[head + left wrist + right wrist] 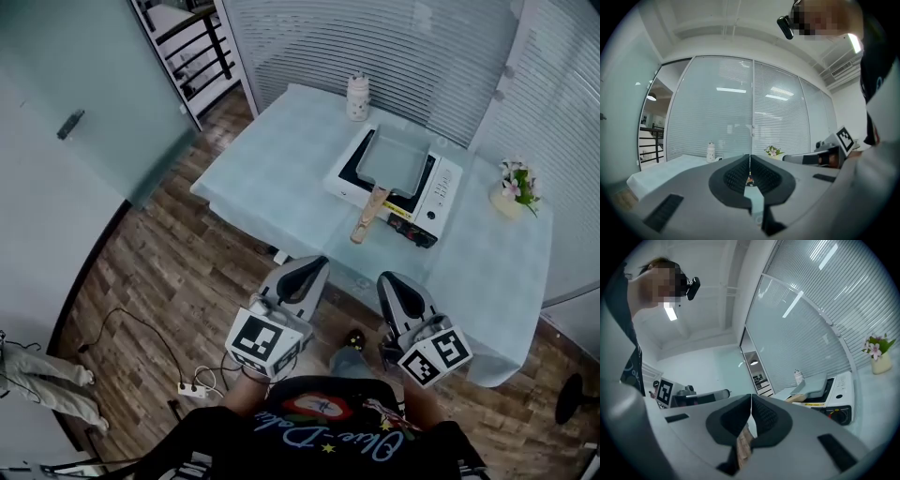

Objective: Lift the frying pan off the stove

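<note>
The pan (394,155) sits on the white stove (445,192), right of centre in the upper half of the head view. Its wooden handle (367,217) juts toward the lower left, past the stove's edge. The stove stands on a bench (272,173) draped in pale blue cloth, with a white bottle (357,97) at the far edge and a vase of flowers (514,187) at the right. Ribbed blinds (375,47) wall the room behind the bench, and a stair railing (192,47) shows at upper left. The floor (150,272) is wood plank, with a power strip (195,389) at lower left. The left tongs (312,265) and right tongs (389,281) hang by the bench's near edge, well apart from the pan. Both are clenched, with nothing between them.
</note>
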